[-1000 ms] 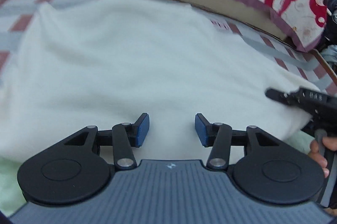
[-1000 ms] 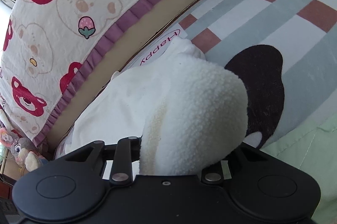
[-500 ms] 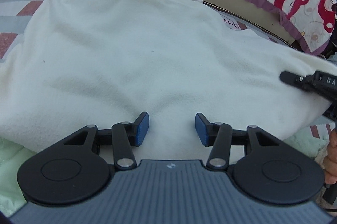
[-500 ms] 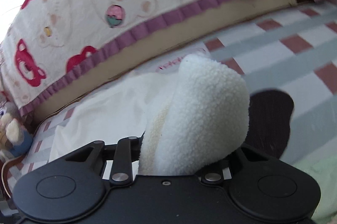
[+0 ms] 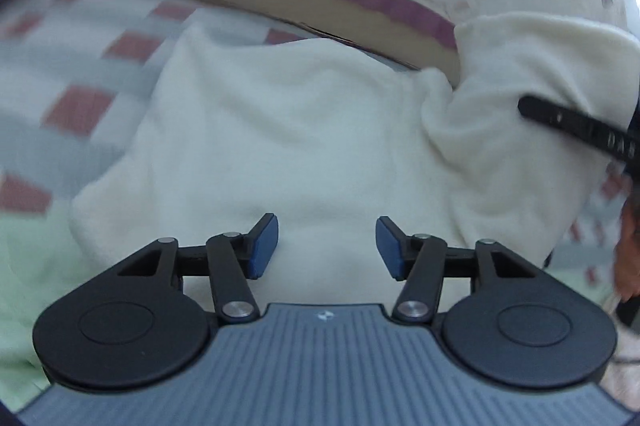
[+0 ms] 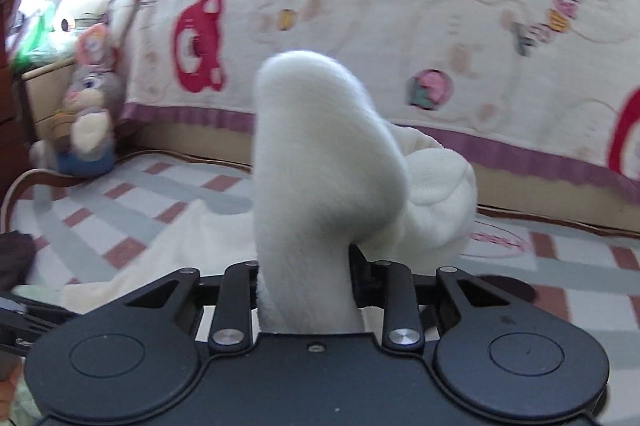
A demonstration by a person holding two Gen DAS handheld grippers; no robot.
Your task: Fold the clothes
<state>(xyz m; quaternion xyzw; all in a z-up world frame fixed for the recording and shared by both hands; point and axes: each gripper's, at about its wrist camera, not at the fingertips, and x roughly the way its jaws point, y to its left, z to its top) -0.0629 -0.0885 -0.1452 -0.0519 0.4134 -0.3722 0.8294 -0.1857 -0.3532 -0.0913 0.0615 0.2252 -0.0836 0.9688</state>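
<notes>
A white fleece garment (image 5: 304, 145) lies spread on the checked bed sheet. My left gripper (image 5: 326, 246) is open and empty, low over the garment's near edge. My right gripper (image 6: 306, 278) is shut on a bunched end of the same garment (image 6: 316, 161) and holds it lifted off the bed; its fingertips are hidden by the fleece. In the left wrist view the lifted end (image 5: 532, 73) stands up at the right, with the right gripper's black finger (image 5: 568, 123) across it.
A bear-print pillow or quilt with a purple border (image 6: 400, 25) runs along the back of the bed. A stuffed rabbit toy (image 6: 88, 105) sits at the back left. A pale green quilt (image 5: 36, 266) lies by the near left edge.
My right gripper has lifted the gripped end of the garment up and swung it leftward over the rest. The left gripper stayed open and shifted a little over the near edge.
</notes>
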